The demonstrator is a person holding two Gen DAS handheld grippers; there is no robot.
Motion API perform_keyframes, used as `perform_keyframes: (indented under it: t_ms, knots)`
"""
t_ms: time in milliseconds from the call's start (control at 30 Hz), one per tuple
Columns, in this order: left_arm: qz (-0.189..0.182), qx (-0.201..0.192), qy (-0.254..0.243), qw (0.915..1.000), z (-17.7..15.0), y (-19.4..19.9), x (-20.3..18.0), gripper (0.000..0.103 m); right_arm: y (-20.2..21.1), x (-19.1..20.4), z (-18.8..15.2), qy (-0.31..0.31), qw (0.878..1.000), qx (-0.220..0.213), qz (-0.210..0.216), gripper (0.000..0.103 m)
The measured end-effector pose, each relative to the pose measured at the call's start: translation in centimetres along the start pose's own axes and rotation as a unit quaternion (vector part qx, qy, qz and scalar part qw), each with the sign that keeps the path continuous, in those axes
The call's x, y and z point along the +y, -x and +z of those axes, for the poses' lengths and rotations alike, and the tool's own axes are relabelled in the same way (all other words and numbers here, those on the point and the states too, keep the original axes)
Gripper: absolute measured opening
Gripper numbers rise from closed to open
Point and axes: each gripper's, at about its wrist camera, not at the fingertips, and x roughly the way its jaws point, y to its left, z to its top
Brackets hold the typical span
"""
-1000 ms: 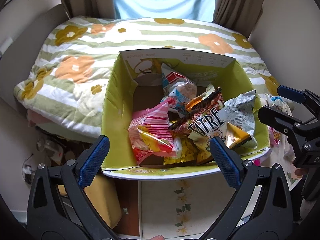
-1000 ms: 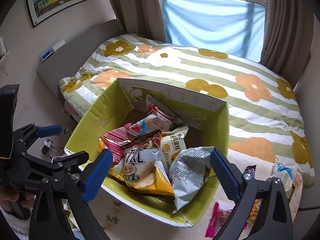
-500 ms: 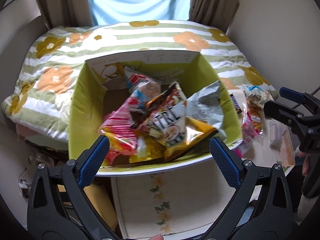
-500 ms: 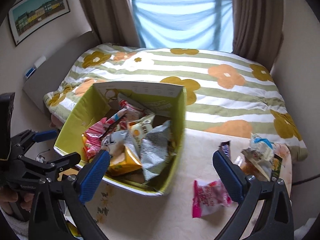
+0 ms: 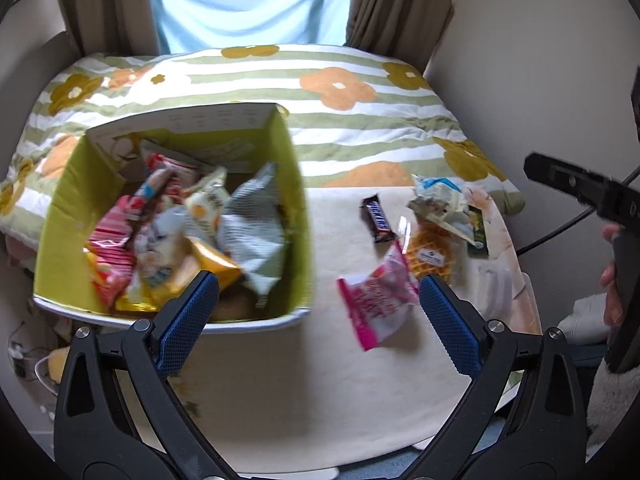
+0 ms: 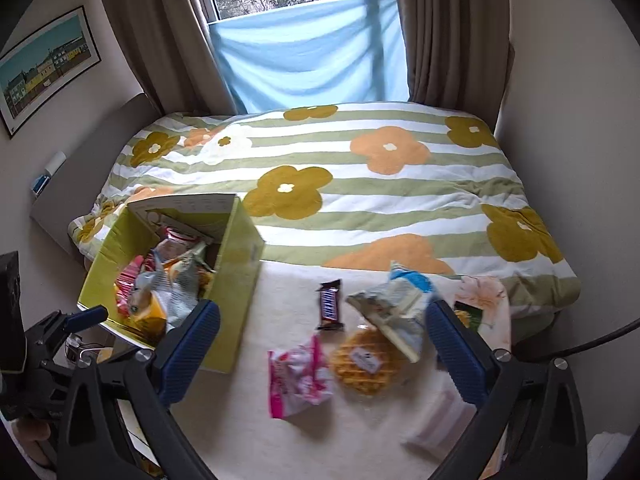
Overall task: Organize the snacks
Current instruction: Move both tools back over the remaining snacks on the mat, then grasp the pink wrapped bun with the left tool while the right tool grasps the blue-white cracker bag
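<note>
Left wrist view: the left gripper (image 5: 318,312) has its jaws spread wide with nothing between them, and the pink snack packet (image 5: 376,306) lies on the cream table (image 5: 280,392) just inside the right-hand jaw. Beyond the left-hand jaw stands the green cardboard box (image 5: 60,216), heaped with snack bags (a grey crinkled one on top). Past the packet lie a chocolate bar (image 5: 377,218), a round waffle (image 5: 430,256) and a white and blue wrapper (image 5: 438,196). From the right wrist, the right gripper (image 6: 322,340) also has its jaws fully apart and empty; the pink packet (image 6: 298,380) and the waffle (image 6: 366,362) sit between them on the table, touching, with the chocolate bar (image 6: 329,304) just ahead. The box (image 6: 236,280) is beside its left-hand jaw, in front of the flowered bed (image 6: 360,184).
</note>
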Motion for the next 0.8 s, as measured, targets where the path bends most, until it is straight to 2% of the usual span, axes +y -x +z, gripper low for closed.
perform_keyframes:
  t_ms: [267,433,667,800]
  knots:
    - [0.031,0.017,-0.046,0.9983,-2.1,-3.5,-7.5,0.1,-2.1,-6.9,0.5,-0.017,0.999,0.028,0.024,0.102]
    - [0.052,0.045,-0.103,0.9924,-3.8,-6.4,-10.3,0.1,-4.9,-9.5,0.1,-0.042,0.996,0.059,0.047,0.102]
    - [0.045,0.091,-0.181,0.9783,-5.8,-10.8,-11.9,0.1,-8.7,-11.0,-0.8,-0.088,0.989,0.098,0.06,0.102]
    - [0.078,0.094,-0.226,0.9665,-6.5,-13.4,-12.2,0.1,-10.7,-11.0,-1.4,-0.114,0.984,0.118,0.065,0.102]
